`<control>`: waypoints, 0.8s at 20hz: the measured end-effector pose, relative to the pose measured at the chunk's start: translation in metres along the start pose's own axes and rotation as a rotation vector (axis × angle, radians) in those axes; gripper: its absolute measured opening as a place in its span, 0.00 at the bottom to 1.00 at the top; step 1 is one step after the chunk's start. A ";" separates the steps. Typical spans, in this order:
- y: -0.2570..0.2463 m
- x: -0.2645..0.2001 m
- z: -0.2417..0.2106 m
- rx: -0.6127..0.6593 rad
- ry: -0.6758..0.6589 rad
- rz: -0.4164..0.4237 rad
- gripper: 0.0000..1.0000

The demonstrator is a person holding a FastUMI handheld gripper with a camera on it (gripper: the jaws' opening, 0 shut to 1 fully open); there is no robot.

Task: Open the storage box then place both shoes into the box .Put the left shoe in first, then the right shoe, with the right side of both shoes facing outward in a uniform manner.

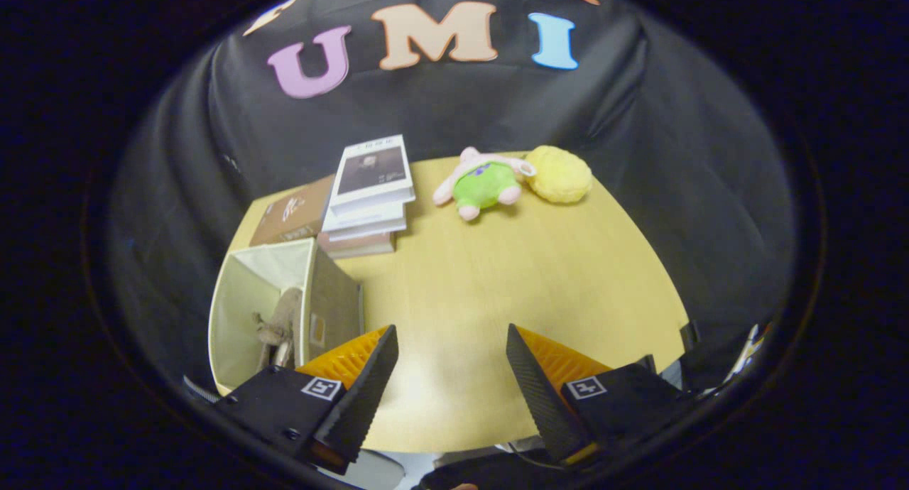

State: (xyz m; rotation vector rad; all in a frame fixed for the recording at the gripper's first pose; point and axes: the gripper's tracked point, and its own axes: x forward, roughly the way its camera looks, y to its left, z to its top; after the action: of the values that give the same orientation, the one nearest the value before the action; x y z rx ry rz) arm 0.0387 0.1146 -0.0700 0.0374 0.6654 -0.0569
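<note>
Your gripper (452, 341) hangs above the round light-wood desk (497, 277) with its jaws spread wide apart and nothing between them but bare desk top. They fill the lower middle of the frame.

Just ahead of your left jaw, at the lower left of the frame, sits the cream fabric storage box (245, 298) with its top open toward you. Inside it lies a brownish shoe (278, 328), low against the inner wall nearest the jaws; you cannot tell which shoe of the pair it is, nor which side faces outward. The grey outer wall of the box stands just beside the left jaw's tip.

Beyond the box, toward the upper left of the frame, a stack of white-covered books (369, 192) rests on the desk, with a flat brown book (295, 211) lying just beside it on its left.

At the far edge of the desk, in the upper middle of the frame, a small pink and green plush toy (483, 183) lies touching a round fuzzy yellow plush ball (561, 174) on its right.
</note>
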 end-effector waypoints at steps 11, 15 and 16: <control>-0.040 -0.053 0.109 -0.016 -0.655 0.155 0.97; -0.054 -0.083 0.126 -0.052 -0.818 0.174 0.97; -0.060 -0.088 0.128 -0.057 -0.849 0.171 0.97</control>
State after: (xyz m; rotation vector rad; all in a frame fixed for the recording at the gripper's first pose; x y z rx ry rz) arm 0.0444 0.0517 0.0838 0.0125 -0.1864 0.1090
